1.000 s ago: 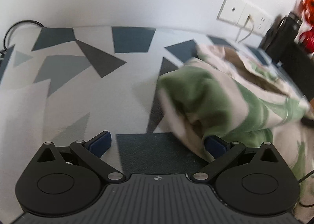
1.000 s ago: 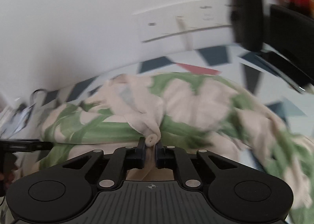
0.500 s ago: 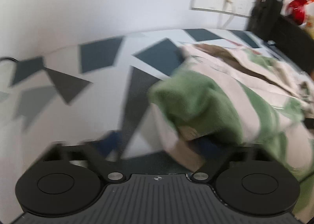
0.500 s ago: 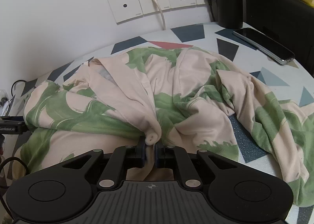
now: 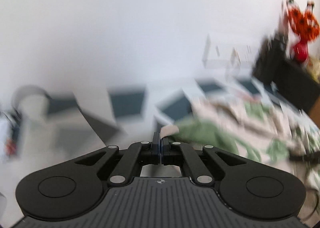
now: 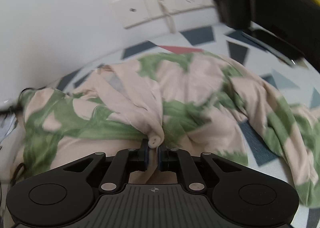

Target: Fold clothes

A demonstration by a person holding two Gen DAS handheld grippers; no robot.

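The garment is pale pink with green leaf shapes, on a white tablecloth printed with dark blue, grey and red triangles.

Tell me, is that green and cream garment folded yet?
Not yet: the garment lies crumpled, bunched in loose ridges across the patterned table.

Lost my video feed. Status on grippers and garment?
Left gripper shut on cream-and-green leaf-print garment edge. Right gripper shut on its rolled fold. Black phone on patterned tablecloth, clear of cloth.
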